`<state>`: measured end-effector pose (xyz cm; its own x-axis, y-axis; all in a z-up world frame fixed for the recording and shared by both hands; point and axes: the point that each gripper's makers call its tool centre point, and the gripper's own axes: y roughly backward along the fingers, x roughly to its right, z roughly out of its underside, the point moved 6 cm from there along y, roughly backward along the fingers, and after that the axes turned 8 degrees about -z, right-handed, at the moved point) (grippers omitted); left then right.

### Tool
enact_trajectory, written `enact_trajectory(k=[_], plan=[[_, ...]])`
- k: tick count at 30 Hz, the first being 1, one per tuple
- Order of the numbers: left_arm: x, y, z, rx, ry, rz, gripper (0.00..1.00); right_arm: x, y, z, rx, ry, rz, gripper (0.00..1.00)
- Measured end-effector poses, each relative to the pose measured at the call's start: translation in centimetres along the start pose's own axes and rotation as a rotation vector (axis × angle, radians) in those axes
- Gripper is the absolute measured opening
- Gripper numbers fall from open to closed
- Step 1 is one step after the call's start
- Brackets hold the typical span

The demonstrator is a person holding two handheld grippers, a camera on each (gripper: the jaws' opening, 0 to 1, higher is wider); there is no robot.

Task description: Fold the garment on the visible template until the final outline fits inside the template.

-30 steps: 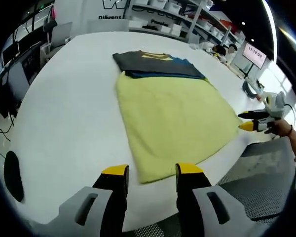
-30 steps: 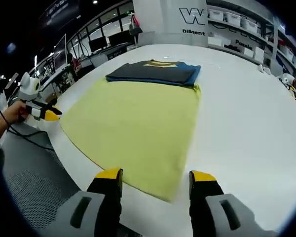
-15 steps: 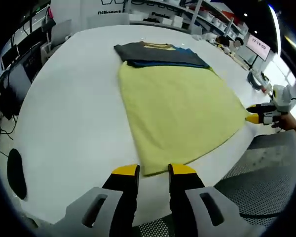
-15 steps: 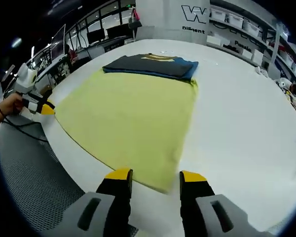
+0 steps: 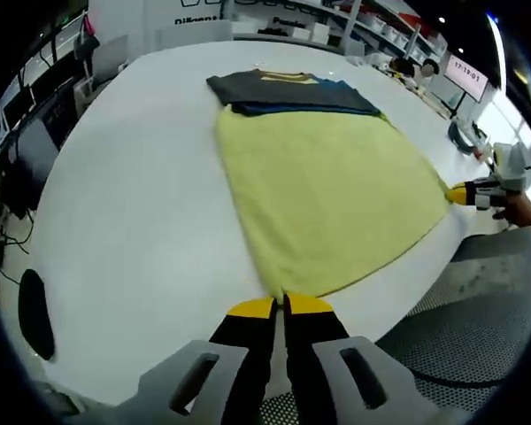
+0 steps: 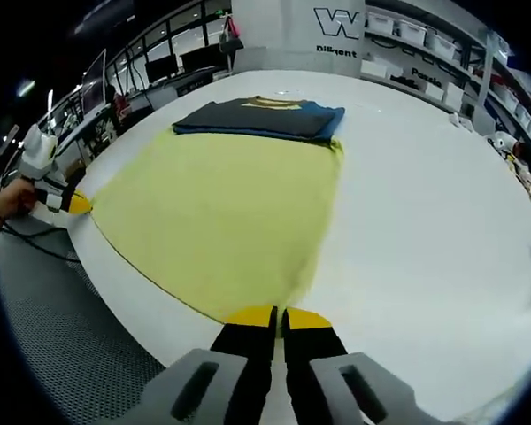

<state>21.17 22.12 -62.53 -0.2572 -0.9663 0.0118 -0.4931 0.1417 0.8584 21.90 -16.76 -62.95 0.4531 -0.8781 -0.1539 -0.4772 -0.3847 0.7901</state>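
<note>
In the left gripper view, your left tool [image 5: 279, 307] rises from the bottom edge with its yellow-tipped jaws pressed together, pinching the near corner of a yellow cloth [image 5: 327, 195]. The cloth lies flat on a wide white worktop [image 5: 133, 212] and spreads away from that corner toward the far side. At its far edge sits a folded garment [image 5: 288, 93], dark grey with a blue part on its right side and a yellow patch on top. It lies partly on the cloth, its near edge along the cloth's far edge. Toward the right of this view, your right tool [image 5: 465, 193] is held in a hand [image 5: 518, 208] at the cloth's right corner, at the edge of the worktop. Dark perforated flooring [image 5: 460, 328] shows below the worktop there.

In the right gripper view, the left tool [image 6: 71, 204] appears at the left edge, held in a hand [image 6: 13, 197] at the cloth's left corner. The yellow cloth [image 6: 221, 204] fills the middle, with the folded garment [image 6: 261, 119] at its far end. At the bottom centre, your right tool [image 6: 279, 316] has its jaws pressed together on the near corner of the cloth. Bare white worktop [image 6: 425, 204] stretches to the right.
</note>
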Motion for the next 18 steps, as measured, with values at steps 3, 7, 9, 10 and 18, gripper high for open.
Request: enact_trajectory(k=[3, 7, 9, 10, 18], plan=[[0.1, 0.0, 0.1, -0.005, -0.015, -0.003, 0.06, 0.1, 0.1, 0.0, -0.004, 0.004, -0.004, 0.00], [0.5, 0.4, 0.3, -0.026, -0.052, 0.003, 0.06, 0.1, 0.6, 0.0, -0.022, 0.036, 0.001, 0.00], [0.6, 0.5, 0.4, -0.039, -0.055, 0.004, 0.06, 0.1, 0.9, -0.1, -0.033, 0.046, 0.001, 0.00], [0.9, 0.9, 0.4, -0.048, -0.057, 0.010, 0.06, 0.0, 1.0, 0.0, -0.040, 0.048, 0.000, 0.00], [1.9, 2.0, 1.3, -0.141, -0.147, -0.004, 0.06, -0.4, 2.1, 0.6, -0.101, 0.063, -0.041, 0.00]])
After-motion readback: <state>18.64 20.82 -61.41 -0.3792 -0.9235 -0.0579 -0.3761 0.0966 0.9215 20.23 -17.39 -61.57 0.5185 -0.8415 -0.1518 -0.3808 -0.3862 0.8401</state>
